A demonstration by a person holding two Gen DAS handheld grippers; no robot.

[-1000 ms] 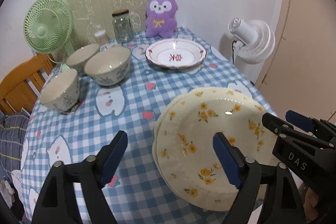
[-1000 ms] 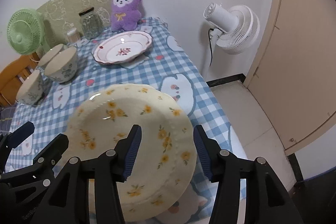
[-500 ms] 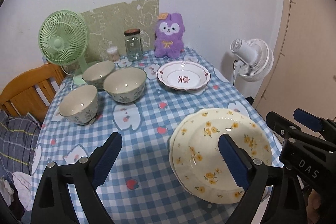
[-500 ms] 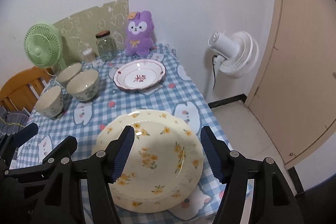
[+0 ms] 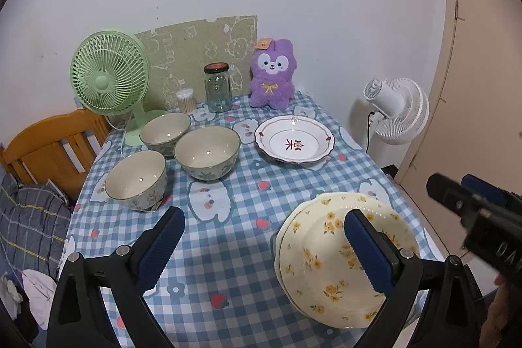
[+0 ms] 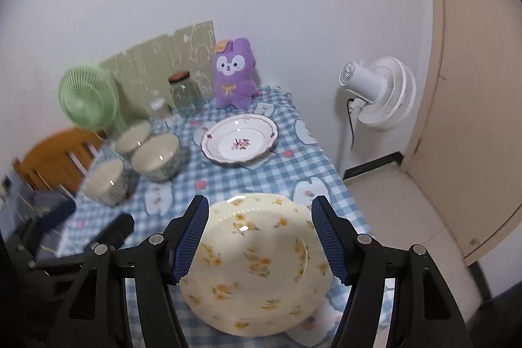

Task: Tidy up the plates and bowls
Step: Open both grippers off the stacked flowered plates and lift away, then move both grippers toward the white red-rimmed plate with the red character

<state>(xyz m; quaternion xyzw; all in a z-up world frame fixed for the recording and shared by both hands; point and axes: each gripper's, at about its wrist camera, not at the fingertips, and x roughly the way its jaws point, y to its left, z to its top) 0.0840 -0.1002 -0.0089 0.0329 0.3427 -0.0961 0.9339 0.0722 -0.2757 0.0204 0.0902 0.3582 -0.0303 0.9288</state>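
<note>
You are looking down on a table under a blue-and-white checked tablecloth (image 5: 235,237) printed with strawberries and pale cat shapes, pushed against a white wall. At the back stand a green desk fan (image 5: 109,77), a lidded glass jar (image 5: 218,88), a small tub of cotton swabs (image 5: 186,100) and a purple plush bunny (image 5: 272,79), in front of a green patterned panel (image 5: 195,44). A white pedestal fan (image 5: 396,111) stands on the floor beside the table, near a beige door (image 6: 473,87). A wooden chair (image 5: 49,149) sits at the table's left.

Your stack of cream plates with yellow flowers (image 5: 329,263) lies at the near right corner, two rims showing, slightly offset. The white scalloped plate with a red rim (image 5: 293,144) sits apart, behind it. Three cream bowls (image 5: 207,157) with leafy outsides cluster at the left, close together.

Your left gripper (image 5: 264,250) is opening, jaws very wide, holding nothing. Your right gripper (image 6: 259,242) stands parted above the yellow-flowered plates, its pads clear of them and empty.
</note>
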